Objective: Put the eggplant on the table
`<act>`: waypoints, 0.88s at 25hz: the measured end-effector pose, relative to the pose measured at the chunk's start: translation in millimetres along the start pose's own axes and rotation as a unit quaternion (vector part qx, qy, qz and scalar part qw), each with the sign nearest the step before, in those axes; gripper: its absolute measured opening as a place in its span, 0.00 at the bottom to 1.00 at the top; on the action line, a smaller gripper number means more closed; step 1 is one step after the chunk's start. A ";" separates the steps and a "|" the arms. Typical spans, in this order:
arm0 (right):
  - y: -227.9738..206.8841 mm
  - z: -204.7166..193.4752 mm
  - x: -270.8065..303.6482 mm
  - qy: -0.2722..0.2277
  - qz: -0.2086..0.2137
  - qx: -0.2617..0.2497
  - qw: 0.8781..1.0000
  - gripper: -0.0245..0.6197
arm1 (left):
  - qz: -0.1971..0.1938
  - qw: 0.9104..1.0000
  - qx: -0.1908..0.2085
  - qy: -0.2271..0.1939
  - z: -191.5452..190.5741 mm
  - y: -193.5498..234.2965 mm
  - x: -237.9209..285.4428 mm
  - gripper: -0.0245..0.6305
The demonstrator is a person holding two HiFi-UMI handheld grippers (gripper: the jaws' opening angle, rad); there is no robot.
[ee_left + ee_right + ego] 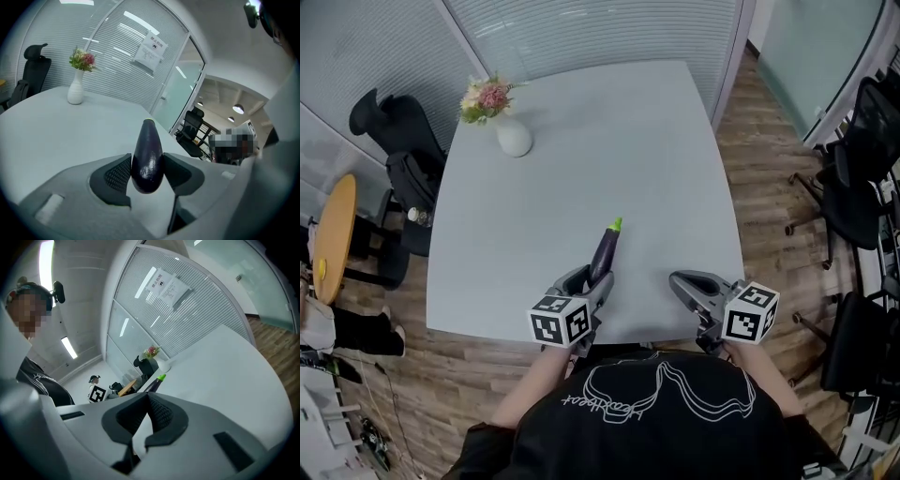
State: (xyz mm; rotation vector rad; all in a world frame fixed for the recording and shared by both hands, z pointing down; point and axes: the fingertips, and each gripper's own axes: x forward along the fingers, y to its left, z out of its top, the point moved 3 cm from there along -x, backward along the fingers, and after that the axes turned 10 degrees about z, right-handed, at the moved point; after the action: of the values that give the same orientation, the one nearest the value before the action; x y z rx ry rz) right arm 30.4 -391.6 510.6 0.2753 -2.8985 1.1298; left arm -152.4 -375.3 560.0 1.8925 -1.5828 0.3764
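Above a smooth grey table [581, 178], left tongs [147, 164] clamp a glossy tapered eggplant [149, 140]; right tongs [147, 398] closed.

Head view steeply down over table [581, 169], gripper views low, level, probably sharing vase [75, 91]

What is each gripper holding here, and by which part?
Left gripper clamps the dark purple eggplant by its thick rounded end, green tip pointing away. Right gripper holds nothing, jaws shut.

Open counter [656, 169] stretches toward 12 o'clock. A flower vase [514, 138] stands near its far corner at 11 o'clock. Office chairs [862, 178] crowd the floor at 3 o'clock.
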 end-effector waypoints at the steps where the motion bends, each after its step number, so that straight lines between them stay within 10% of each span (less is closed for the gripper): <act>1: -2.7 -1.6 -1.3 0.000 -0.004 0.004 1.000 0.05 | 0.002 1.000 0.000 0.005 -3.6 1.3 4.5 0.37; 22: -37.0 -22.8 -12.7 -0.010 -0.050 0.051 0.997 0.05 | 0.032 0.994 0.024 0.101 -42.7 36.5 75.8 0.37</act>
State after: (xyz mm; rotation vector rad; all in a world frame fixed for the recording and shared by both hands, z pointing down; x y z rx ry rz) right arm 48.2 -401.0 551.2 0.4306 -2.8123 1.2682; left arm -161.9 -409.8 647.2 1.7804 -1.5127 0.6182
